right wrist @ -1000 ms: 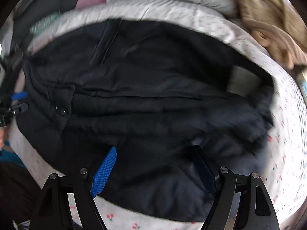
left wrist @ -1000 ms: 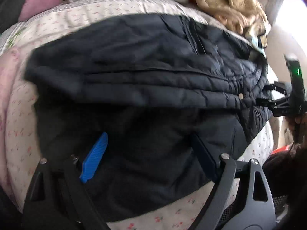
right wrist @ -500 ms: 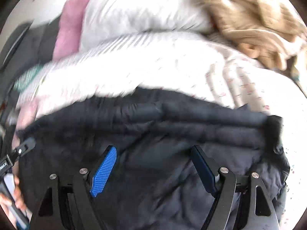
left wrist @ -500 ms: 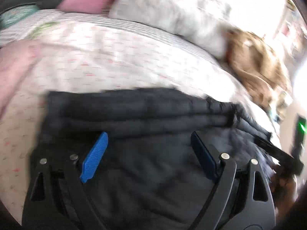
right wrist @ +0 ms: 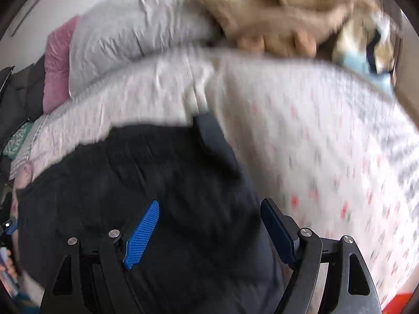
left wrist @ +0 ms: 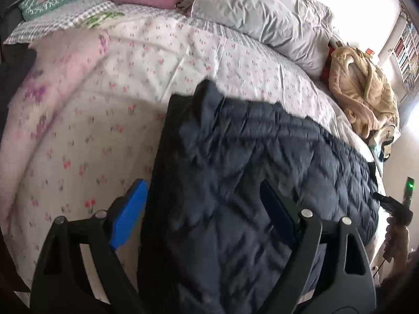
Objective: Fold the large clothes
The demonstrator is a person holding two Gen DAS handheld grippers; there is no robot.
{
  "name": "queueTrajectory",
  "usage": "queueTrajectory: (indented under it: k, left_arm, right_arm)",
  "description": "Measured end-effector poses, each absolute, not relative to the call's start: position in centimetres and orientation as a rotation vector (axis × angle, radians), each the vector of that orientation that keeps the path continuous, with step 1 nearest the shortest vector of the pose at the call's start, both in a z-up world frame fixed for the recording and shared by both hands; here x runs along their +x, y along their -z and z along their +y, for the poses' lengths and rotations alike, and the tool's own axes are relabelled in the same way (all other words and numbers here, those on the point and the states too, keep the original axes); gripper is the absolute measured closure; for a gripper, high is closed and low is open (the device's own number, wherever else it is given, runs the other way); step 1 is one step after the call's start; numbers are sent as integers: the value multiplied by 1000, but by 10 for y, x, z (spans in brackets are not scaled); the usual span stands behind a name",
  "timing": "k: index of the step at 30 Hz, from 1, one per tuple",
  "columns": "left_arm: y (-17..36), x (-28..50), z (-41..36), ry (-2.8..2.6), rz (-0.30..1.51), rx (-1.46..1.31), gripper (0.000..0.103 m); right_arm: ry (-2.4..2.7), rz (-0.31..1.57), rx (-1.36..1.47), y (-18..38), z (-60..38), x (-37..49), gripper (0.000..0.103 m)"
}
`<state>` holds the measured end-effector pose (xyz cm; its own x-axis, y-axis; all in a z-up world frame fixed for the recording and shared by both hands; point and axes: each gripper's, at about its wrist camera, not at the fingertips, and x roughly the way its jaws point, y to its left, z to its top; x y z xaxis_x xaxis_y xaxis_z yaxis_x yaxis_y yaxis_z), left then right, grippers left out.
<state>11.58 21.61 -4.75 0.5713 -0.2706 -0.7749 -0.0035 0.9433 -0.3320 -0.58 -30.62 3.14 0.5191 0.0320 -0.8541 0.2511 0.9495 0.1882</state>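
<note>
Navy quilted jacket point(left wrist: 262, 183) bunched into a thick bundle on the floral bedsheet point(left wrist: 131, 78), nearer the bed's front edge, well apart from the grey pillow point(left wrist: 262, 13) and tan blanket point(left wrist: 366, 91). Left gripper point(left wrist: 201, 209) spread wide, nothing pinched, blue pads straddling the jacket's left edge. Right gripper point(right wrist: 209, 227) likewise released, poised over the dark fabric, view blurred. Probably mid-fold, between grasps, halves already brought together. Next: closing both on an edge, one more fold, then flattening; puffy filling likely to spring back
</note>
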Motion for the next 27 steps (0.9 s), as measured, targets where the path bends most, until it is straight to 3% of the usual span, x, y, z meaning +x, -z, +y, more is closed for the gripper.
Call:
queueTrajectory:
  k: [1, 3, 4, 5, 7, 13, 18, 21, 24, 26, 27]
  left_arm:
    - [51, 114, 215, 166, 965, -310, 26]
    - [57, 112, 210, 187, 984, -309, 66]
    - [58, 110, 208, 186, 982, -302, 78]
    - [55, 108, 206, 186, 967, -299, 96]
    - [40, 106, 203, 178, 897, -314, 99]
    - [-17, 117, 200, 181, 647, -345, 100]
    - [7, 157, 205, 51, 677, -328, 100]
    - [61, 180, 202, -68, 843, -253, 96]
    - [83, 179, 188, -103, 870, -152, 93]
    - [73, 179, 180, -138, 870, -95, 88]
    - [62, 177, 177, -148, 861, -94, 77]
  right_arm:
    - [118, 1036, 326, -23, -309, -9, 28]
    - [107, 1024, 325, -20, -309, -12, 61]
    - [108, 1001, 318, -22, -309, -14, 77]
    - [104, 967, 315, -28, -308, -15, 82]
    - [95, 881, 309, -45, -302, -18, 91]
    - [113, 656, 222, -93, -283, -9, 93]
    - [184, 690, 248, -69, -290, 34, 92]
    - [286, 821, 255, -24, -303, 56, 80]
    - [274, 866, 231, 2, -303, 55, 58]
    - [296, 868, 202, -7, -302, 53, 56]
    - [308, 852, 197, -15, -300, 51, 55]
